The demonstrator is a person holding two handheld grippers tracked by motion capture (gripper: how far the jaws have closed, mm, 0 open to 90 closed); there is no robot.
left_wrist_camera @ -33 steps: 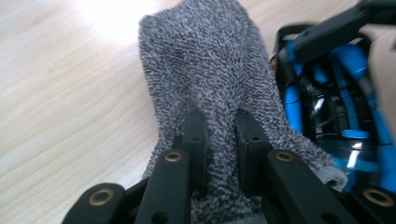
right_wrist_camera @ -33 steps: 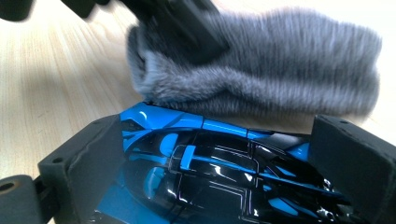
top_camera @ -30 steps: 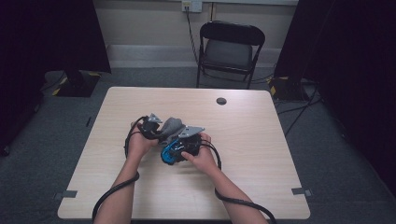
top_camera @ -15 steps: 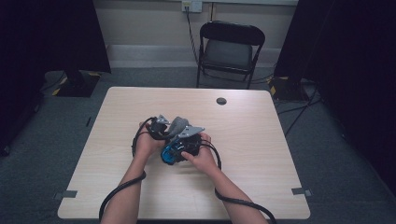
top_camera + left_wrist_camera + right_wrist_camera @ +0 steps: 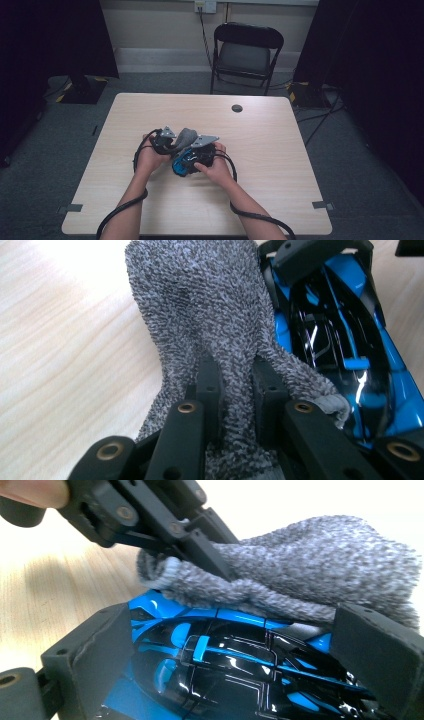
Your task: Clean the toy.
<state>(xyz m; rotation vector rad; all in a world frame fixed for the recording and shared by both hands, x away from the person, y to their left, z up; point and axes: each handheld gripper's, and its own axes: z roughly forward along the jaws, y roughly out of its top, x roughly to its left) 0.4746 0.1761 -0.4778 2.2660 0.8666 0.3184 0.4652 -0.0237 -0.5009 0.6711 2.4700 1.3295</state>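
Now the left tongs pinch the fuzzy grey cloth, wiping the shiny blue-and-black toy car gripped by the right tongs; next, rub along its roof

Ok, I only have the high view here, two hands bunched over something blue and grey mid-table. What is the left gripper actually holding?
Observer: The left gripper is shut on a grey knitted cloth, pinched between its fingers.
Operator: And the blue thing?
Observer: A glossy blue and black toy car, sitting between the right gripper's fingers, one at each side.
Operator: Is the cloth on the car?
Observer: Yes, in the right gripper view it lies across the car's top.
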